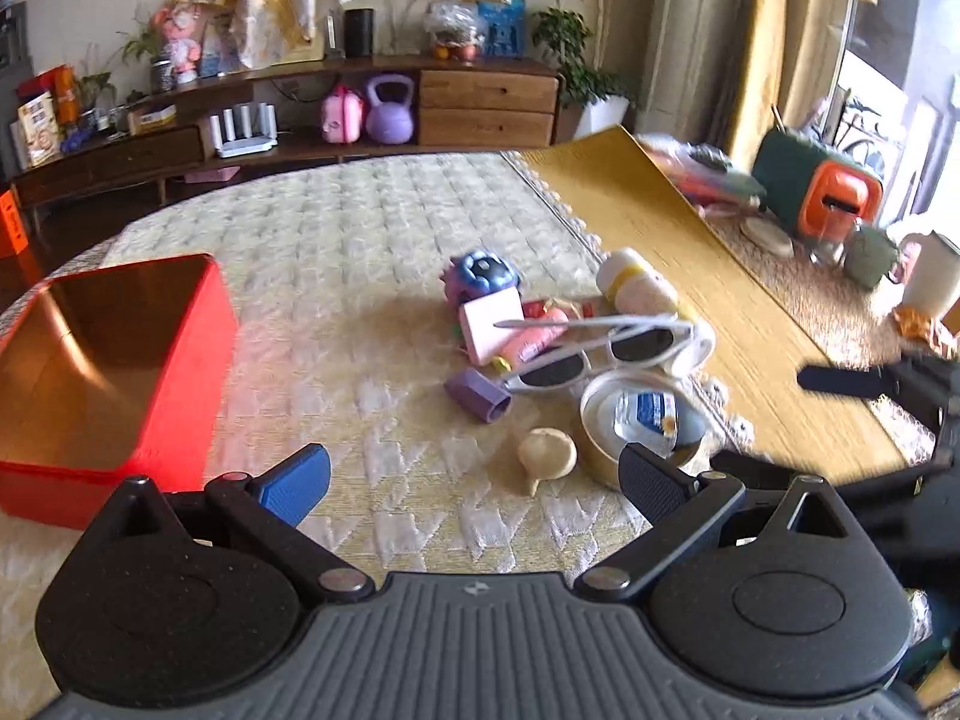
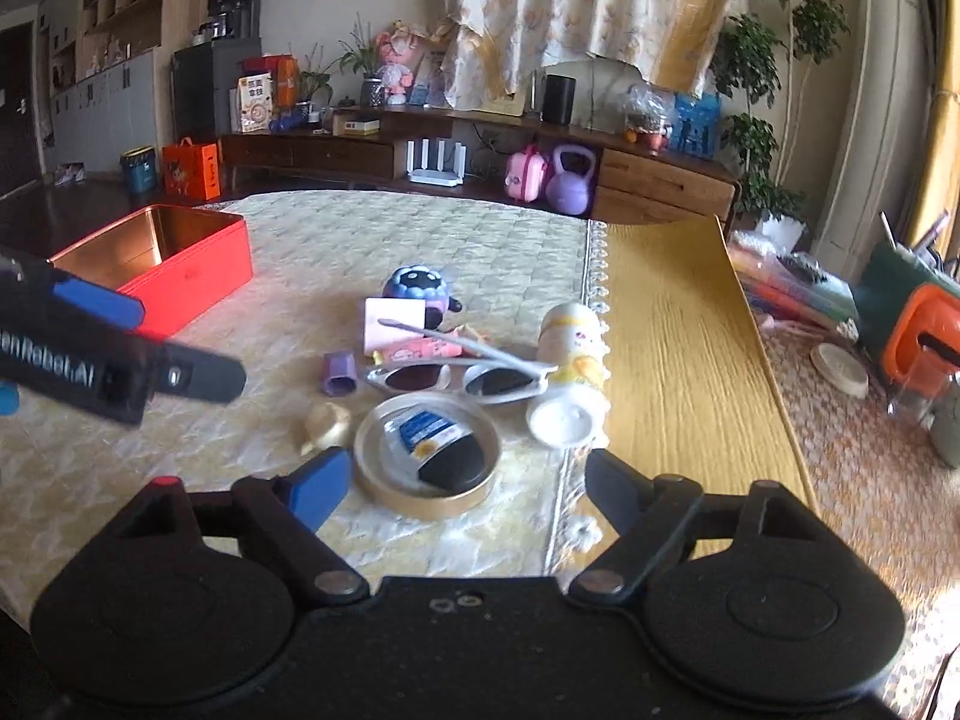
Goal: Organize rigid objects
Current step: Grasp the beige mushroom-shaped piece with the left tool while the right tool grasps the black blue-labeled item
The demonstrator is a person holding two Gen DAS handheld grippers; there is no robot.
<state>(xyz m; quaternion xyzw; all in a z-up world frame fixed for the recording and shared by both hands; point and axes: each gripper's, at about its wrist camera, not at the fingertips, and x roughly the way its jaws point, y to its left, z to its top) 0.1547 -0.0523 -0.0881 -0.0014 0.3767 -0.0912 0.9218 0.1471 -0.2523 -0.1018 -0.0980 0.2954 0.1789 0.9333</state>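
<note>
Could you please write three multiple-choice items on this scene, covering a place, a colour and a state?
1. Where does the red tin stand relative to the pile of objects?
A. left
B. right
C. on top

2. What colour is the sunglasses frame?
A. black
B. white
C. red

3. How is the right gripper?
A. shut on the sunglasses
B. open, holding nothing
C. shut on the round tin

Answers: 1 A, the tin sits left in both views; 2 B, pale frame, dark lenses; 3 B, fingers spread apart above the cloth.
</note>
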